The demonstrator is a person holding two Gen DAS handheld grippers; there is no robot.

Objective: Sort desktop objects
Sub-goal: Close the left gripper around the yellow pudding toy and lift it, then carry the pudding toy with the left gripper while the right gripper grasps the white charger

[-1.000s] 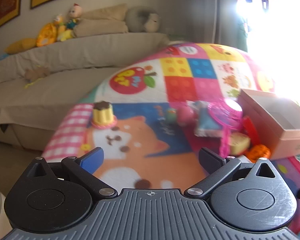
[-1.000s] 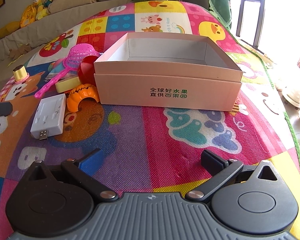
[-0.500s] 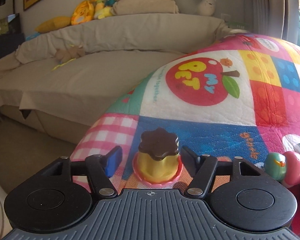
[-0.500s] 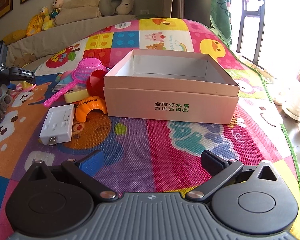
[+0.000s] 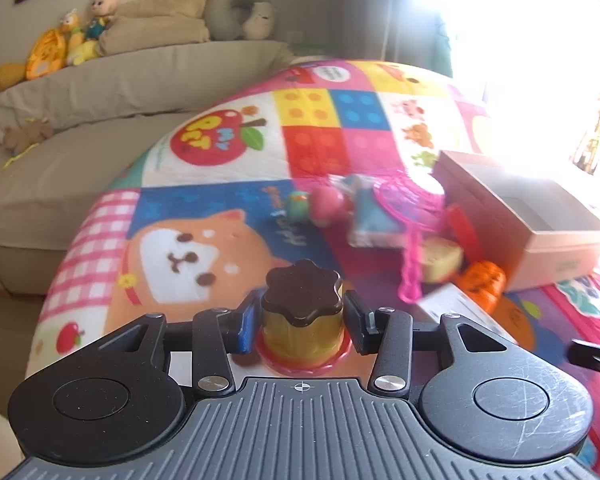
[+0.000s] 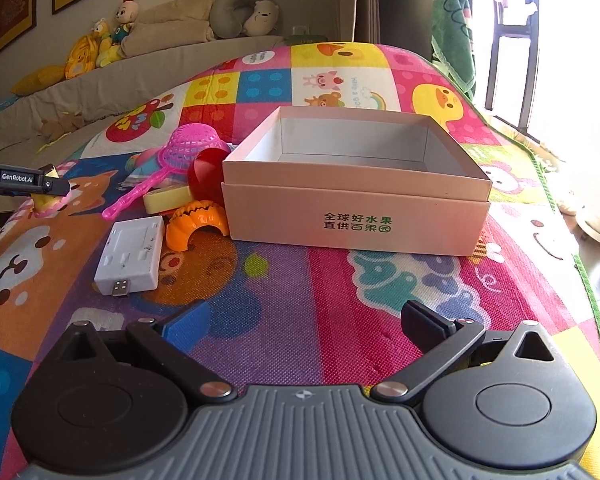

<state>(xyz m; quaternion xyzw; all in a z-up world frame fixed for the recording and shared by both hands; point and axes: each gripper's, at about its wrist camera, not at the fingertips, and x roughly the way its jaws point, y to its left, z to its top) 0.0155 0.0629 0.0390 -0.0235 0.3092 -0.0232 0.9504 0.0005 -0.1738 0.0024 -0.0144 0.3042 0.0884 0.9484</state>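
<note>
My left gripper [image 5: 300,326] is shut on a toy pudding [image 5: 302,320], yellow with a brown top and pink base, held above the play mat. In the right wrist view the left gripper [image 6: 54,190] with the pudding [image 6: 50,202] shows at the far left. My right gripper [image 6: 304,320] is open and empty, low over the mat in front of the open pink cardboard box [image 6: 356,212]. Left of the box lie a white adapter [image 6: 130,254], an orange pumpkin piece [image 6: 196,224], a pink strainer [image 6: 180,156], a red ball [image 6: 206,170] and a yellow block [image 6: 168,200].
The colourful play mat [image 6: 340,300] covers the table. A beige sofa [image 5: 80,140] with plush toys stands behind it. Green and pink egg toys [image 5: 316,206] and a blue packet [image 5: 370,220] lie by the strainer. The box [image 5: 540,224] sits at the right.
My left gripper has closed on the pudding and turned right toward the box with it. The right gripper has stayed open, shifting slightly.
</note>
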